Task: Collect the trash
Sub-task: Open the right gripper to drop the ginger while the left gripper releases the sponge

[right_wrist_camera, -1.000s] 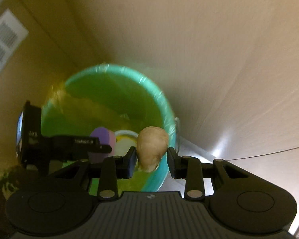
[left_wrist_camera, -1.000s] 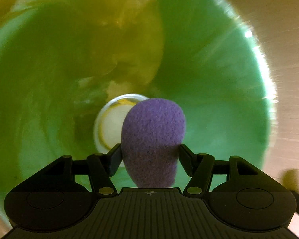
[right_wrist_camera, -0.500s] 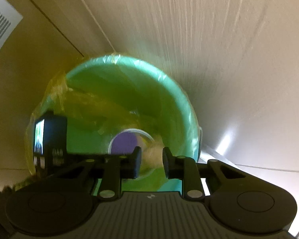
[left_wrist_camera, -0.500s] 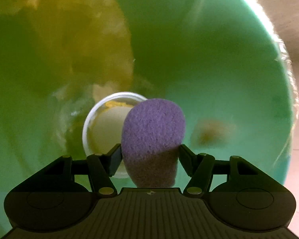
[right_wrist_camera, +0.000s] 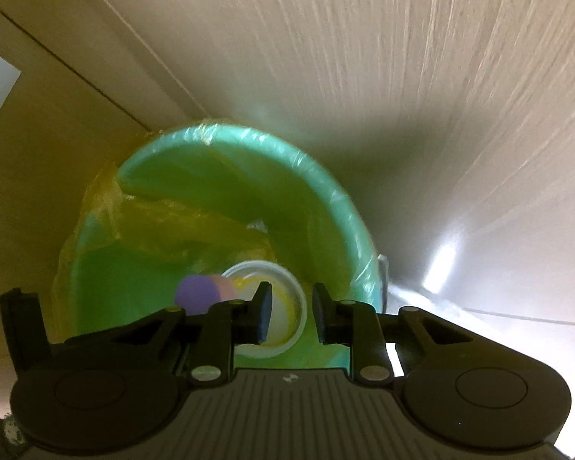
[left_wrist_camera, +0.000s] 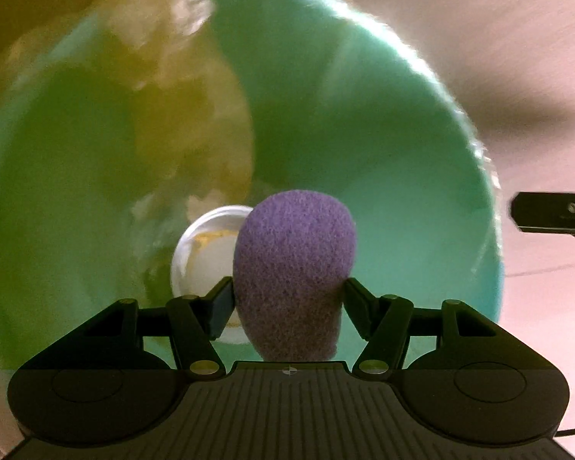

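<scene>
Left gripper (left_wrist_camera: 289,299) clamps a purple sponge (left_wrist_camera: 293,264) over the green bin (left_wrist_camera: 383,122); right gripper (right_wrist_camera: 290,316), jaws apart, holds nothing above a cup (right_wrist_camera: 287,329).

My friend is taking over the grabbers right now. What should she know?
Left gripper: shut on the purple sponge, held above the open green bin.
Right gripper: open and holding nothing, also above the bin.
In the bin: a white cup lies at the bottom, on the yellow bag lining it. No other trash shows in these views.
Done: the cup is in.
Left: open the left gripper so the sponge drops in, then look around for more trash.
</scene>
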A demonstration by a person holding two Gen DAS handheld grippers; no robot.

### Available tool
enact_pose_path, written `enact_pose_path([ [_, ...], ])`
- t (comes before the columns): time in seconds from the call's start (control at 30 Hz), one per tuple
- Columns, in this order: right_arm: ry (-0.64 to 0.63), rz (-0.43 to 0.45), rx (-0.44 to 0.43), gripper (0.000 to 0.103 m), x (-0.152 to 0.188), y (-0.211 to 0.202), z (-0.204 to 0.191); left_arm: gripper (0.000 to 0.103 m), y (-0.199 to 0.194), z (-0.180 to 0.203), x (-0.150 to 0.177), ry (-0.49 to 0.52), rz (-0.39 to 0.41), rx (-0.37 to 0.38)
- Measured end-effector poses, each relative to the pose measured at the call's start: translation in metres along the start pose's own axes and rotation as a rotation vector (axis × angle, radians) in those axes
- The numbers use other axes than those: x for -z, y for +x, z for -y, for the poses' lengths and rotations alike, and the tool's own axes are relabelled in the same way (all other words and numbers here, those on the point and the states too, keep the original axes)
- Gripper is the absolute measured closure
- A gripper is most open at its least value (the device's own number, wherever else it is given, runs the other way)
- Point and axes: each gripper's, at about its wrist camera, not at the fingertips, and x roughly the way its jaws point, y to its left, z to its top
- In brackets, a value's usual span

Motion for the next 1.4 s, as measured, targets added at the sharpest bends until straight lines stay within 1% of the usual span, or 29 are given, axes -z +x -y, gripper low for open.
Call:
enact_pose_path([
  [0.07,0.017,-0.026,-0.06,0.077,0.0,-0.001,-0.003,0.036,-0.009,0.014,0.001,0.086,0.054,0.002],
  [0.13,0.036,-0.05,-0.136,0.066,0.0,-0.002,-0.008,0.036,-0.023,0.029,0.004,0.174,0.097,0.016],
  [0.17,0.046,-0.059,-0.167,0.052,0.0,0.0,-0.011,0.036,-0.029,0.036,0.006,0.219,0.115,0.025],
  [0.2,0.05,-0.062,-0.181,0.044,0.0,0.002,-0.013,0.036,-0.034,0.042,0.009,0.256,0.131,0.034],
  [0.27,0.042,-0.065,-0.18,0.043,0.0,0.009,-0.019,0.036,-0.047,0.05,0.013,0.306,0.16,0.066],
  [0.3,0.037,-0.068,-0.168,0.043,0.0,0.013,-0.021,0.036,-0.053,0.052,0.014,0.307,0.17,0.092],
  [0.33,0.036,-0.075,-0.164,0.043,0.0,0.018,-0.022,0.036,-0.059,0.052,0.015,0.296,0.177,0.115],
  [0.4,0.054,-0.099,-0.172,0.039,0.001,0.027,-0.02,0.036,-0.066,0.048,0.015,0.247,0.168,0.14],
  [0.43,0.067,-0.114,-0.192,0.039,0.002,0.03,-0.018,0.036,-0.067,0.044,0.013,0.206,0.148,0.136],
  [0.47,0.078,-0.132,-0.216,0.043,0.002,0.032,-0.016,0.036,-0.066,0.04,0.012,0.166,0.131,0.126],
  [0.5,0.082,-0.142,-0.234,0.057,0.002,0.033,-0.015,0.036,-0.066,0.035,0.011,0.131,0.121,0.125],
  [0.53,0.076,-0.147,-0.242,0.063,0.001,0.033,-0.016,0.036,-0.063,0.028,0.01,0.1,0.118,0.136],
  [0.57,0.069,-0.146,-0.245,0.071,0.0,0.032,-0.016,0.037,-0.062,0.023,0.01,0.074,0.117,0.146],
  [0.6,0.064,-0.144,-0.248,0.075,-0.002,0.03,-0.017,0.037,-0.063,0.02,0.011,0.061,0.119,0.15],
  [0.7,0.033,-0.135,-0.241,0.078,-0.008,0.03,-0.025,0.037,-0.061,0.016,0.008,0.038,0.12,0.147],
  [0.77,0.01,-0.132,-0.214,0.079,-0.012,0.033,-0.03,0.037,-0.064,0.012,0.01,0.019,0.12,0.145],
  [0.83,-0.011,-0.127,-0.167,0.08,-0.015,0.039,-0.035,0.037,-0.065,0.009,0.013,-0.001,0.13,0.141],
  [0.87,-0.022,-0.125,-0.141,0.08,-0.017,0.042,-0.036,0.037,-0.072,0.006,0.018,-0.013,0.135,0.137],
  [0.9,-0.03,-0.125,-0.112,0.081,-0.018,0.048,-0.037,0.037,-0.072,0.004,0.02,-0.026,0.139,0.133],
  [0.97,-0.033,-0.134,-0.08,0.082,-0.02,0.061,-0.036,0.037,-0.079,-0.001,0.028,-0.053,0.147,0.13],
  [1.03,-0.026,-0.152,-0.079,0.082,-0.022,0.073,-0.034,0.037,-0.087,-0.007,0.035,-0.077,0.152,0.124],
  [1.07,-0.019,-0.161,-0.09,0.08,-0.022,0.079,-0.034,0.037,-0.091,-0.009,0.038,-0.087,0.153,0.119],
  [1.13,-0.01,-0.159,-0.094,0.079,-0.02,0.084,-0.033,0.037,-0.096,-0.013,0.042,-0.107,0.157,0.106],
  [1.17,-0.016,-0.153,-0.084,0.074,-0.019,0.084,-0.035,0.037,-0.097,-0.015,0.043,-0.118,0.159,0.102],
  [1.2,-0.029,-0.146,-0.069,0.065,-0.018,0.083,-0.037,0.037,-0.1,-0.016,0.045,-0.129,0.161,0.1],
  [1.23,-0.033,-0.142,-0.058,0.061,-0.016,0.08,-0.039,0.037,-0.103,-0.018,0.046,-0.139,0.163,0.096],
  [1.27,-0.033,-0.141,-0.053,0.059,-0.016,0.077,-0.04,0.037,-0.106,-0.019,0.047,-0.149,0.165,0.093],
  [1.33,-0.027,-0.141,-0.06,0.059,-0.012,0.067,-0.043,0.037,-0.112,-0.018,0.048,-0.162,0.17,0.087],
  [1.4,-0.021,-0.123,-0.071,0.059,-0.008,0.047,-0.046,0.037,-0.128,-0.013,0.05,-0.163,0.176,0.076],
])
